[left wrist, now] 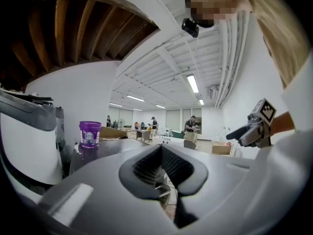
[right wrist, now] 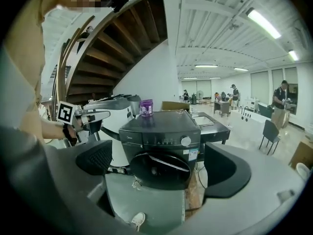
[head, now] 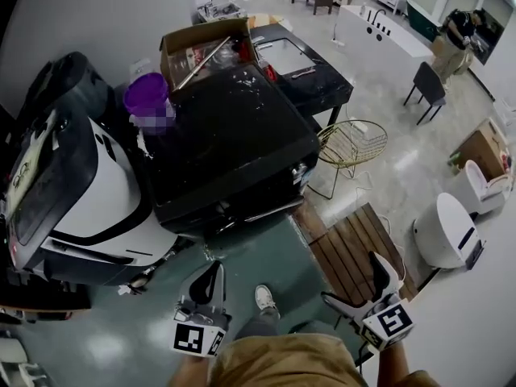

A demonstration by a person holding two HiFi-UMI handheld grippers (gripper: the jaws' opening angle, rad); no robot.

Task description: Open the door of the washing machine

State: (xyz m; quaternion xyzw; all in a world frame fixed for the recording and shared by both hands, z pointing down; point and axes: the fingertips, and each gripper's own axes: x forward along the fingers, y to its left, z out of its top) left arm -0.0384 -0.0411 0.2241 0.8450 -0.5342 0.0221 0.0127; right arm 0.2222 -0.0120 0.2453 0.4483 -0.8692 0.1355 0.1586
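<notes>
Task looks not yet started: the washing machine (head: 234, 135) stands in the middle of the scene, just ahead of the person, and its round door (right wrist: 160, 169) on the near face reads as closed in the right gripper view. Neither gripper touches it; both hang low on the near side, well apart from the front panel, which looks like a staging stance ahead of the reach. The right gripper (head: 351, 279) has its jaws spread wide with nothing between them. The door sits framed in that gap, so it is probably the one lined up to take the door edge or handle. The left gripper (head: 210, 279) has its jaws drawn together, or nearly so, and holds nothing. It points up and to the far right, past the machine, so it is likely parked out of the way, not aimed at anything. A purple tub (head: 147, 95) sits on the far left corner of the machine top, clear of the door swing, so it needs no moving. A white appliance (head: 89, 192) stands close on the left, and the green floor (head: 266, 252) in front is where the door will sweep. The person's shoe (head: 264, 298) is on that patch, so standing slightly off to one side seems wise. The door's hinge side cannot be told from here.
</notes>
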